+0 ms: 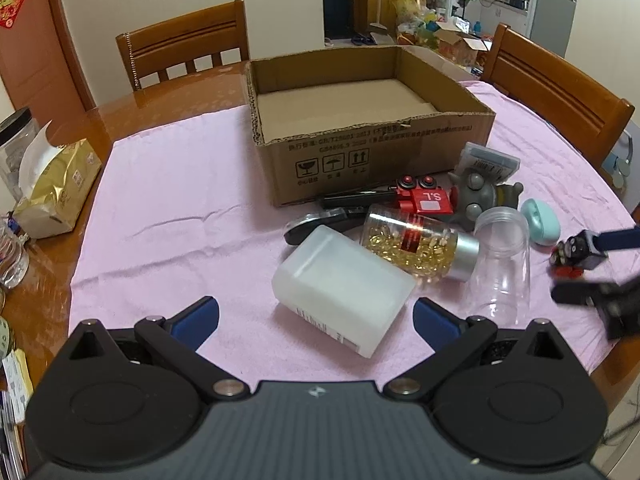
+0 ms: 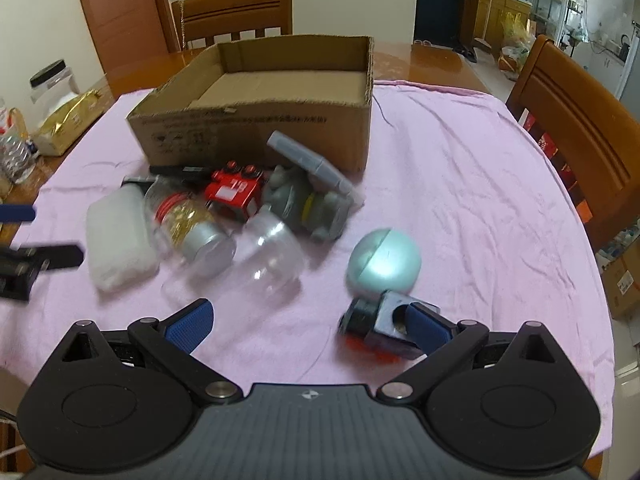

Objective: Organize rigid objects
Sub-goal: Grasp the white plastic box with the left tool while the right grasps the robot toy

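An open cardboard box [image 1: 384,152] stands on the pink cloth, with nothing in its visible part. In front of it lies a pile: a white plastic bottle [image 1: 340,292], a jar of gold capsules [image 1: 416,246], a clear plastic jar [image 1: 502,256], a red toy truck [image 1: 424,198], a grey figure [image 1: 484,196], a grey case [image 1: 490,160], a teal egg-shaped case [image 1: 542,220] and a black tool [image 1: 344,200]. My left gripper [image 1: 316,322] is open, just before the white bottle. My right gripper [image 2: 308,324] is open; its right finger [image 2: 426,328] touches a small dark blue toy car [image 2: 376,328] near the teal case [image 2: 384,262].
Wooden chairs [image 1: 184,44] stand behind and right [image 1: 560,92] of the table. A gold tissue pack [image 1: 56,188] and jars lie on the table's left edge. The pink cloth [image 2: 480,200] covers the table on the right.
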